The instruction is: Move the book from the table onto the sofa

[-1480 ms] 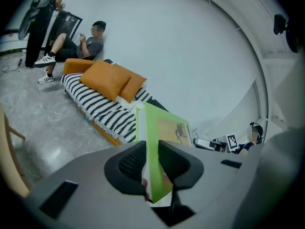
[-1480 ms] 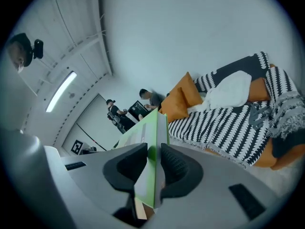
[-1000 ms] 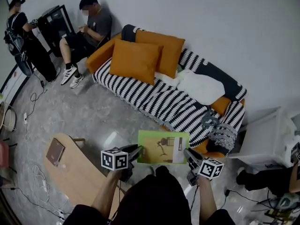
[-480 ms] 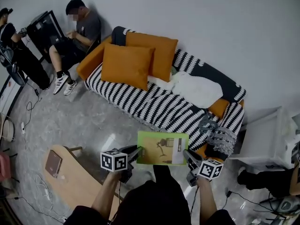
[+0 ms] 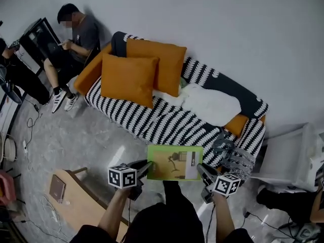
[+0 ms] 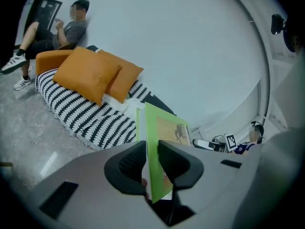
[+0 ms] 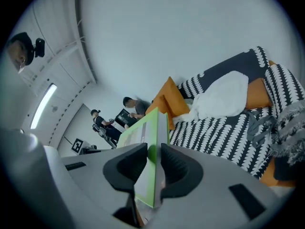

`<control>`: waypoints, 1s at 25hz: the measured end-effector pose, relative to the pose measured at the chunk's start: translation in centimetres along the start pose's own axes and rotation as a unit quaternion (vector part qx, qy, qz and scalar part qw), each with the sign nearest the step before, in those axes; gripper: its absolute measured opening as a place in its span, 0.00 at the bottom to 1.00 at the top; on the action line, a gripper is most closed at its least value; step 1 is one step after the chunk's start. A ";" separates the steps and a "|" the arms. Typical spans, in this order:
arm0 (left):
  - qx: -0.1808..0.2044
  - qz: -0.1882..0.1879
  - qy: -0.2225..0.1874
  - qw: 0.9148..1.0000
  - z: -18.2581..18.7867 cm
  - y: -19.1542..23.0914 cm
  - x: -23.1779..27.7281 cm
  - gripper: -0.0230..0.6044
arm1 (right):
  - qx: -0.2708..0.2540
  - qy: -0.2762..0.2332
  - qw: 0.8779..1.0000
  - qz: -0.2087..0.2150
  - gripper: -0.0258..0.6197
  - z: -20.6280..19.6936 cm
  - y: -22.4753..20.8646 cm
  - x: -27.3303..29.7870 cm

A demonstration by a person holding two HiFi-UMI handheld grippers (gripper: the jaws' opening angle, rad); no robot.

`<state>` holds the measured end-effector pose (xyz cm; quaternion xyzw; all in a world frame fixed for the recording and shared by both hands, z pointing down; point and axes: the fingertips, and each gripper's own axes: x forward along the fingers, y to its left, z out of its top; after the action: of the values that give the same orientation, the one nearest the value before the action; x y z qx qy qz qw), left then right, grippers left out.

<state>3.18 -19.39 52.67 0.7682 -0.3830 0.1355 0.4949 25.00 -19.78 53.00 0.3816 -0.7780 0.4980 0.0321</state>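
Note:
A green-covered book [image 5: 174,162] hangs flat in the air just in front of the sofa's [image 5: 167,120] striped seat. My left gripper [image 5: 144,167] is shut on its left edge and my right gripper [image 5: 202,170] on its right edge. In the left gripper view the book [image 6: 159,142] stands edge-on between the dark pads [image 6: 178,161]. The right gripper view shows the book [image 7: 147,142] clamped the same way, with the sofa [image 7: 224,128] beyond. The wooden table [image 5: 76,204] lies at the lower left behind me.
Two orange cushions [image 5: 144,75] lean at the sofa's left end and a white blanket [image 5: 210,103] lies at its middle. A grey cloth [image 5: 233,153] drapes the right arm. A white cabinet [image 5: 288,156] stands right. A small brown book [image 5: 57,188] rests on the table. A seated person [image 5: 71,39] is far left.
Both grippers have carried the book forward toward the sofa, which has come nearer and slid left in the head view. The table has dropped back toward the lower left corner.

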 end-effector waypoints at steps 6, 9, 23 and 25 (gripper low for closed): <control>-0.006 0.003 0.012 1.000 3.7 0.4 4.7 0.18 | 0.010 0.002 1.000 0.001 0.20 4.4 -3.5 2.1; -0.001 0.005 0.013 1.000 5.2 0.9 6.7 0.18 | 0.011 0.002 1.000 0.005 0.20 5.9 -5.3 3.2; 0.024 -0.006 0.032 0.999 10.6 8.2 12.5 0.18 | 0.025 -0.018 1.000 0.002 0.20 8.4 -10.2 11.9; 0.027 -0.009 0.037 0.999 10.8 9.0 12.7 0.18 | 0.031 -0.024 0.999 -0.002 0.20 8.3 -10.4 12.8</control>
<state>3.34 -36.51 60.94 0.7790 -0.3533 0.1696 0.4894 25.18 -35.79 62.16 0.3955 -0.7619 0.5128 0.0022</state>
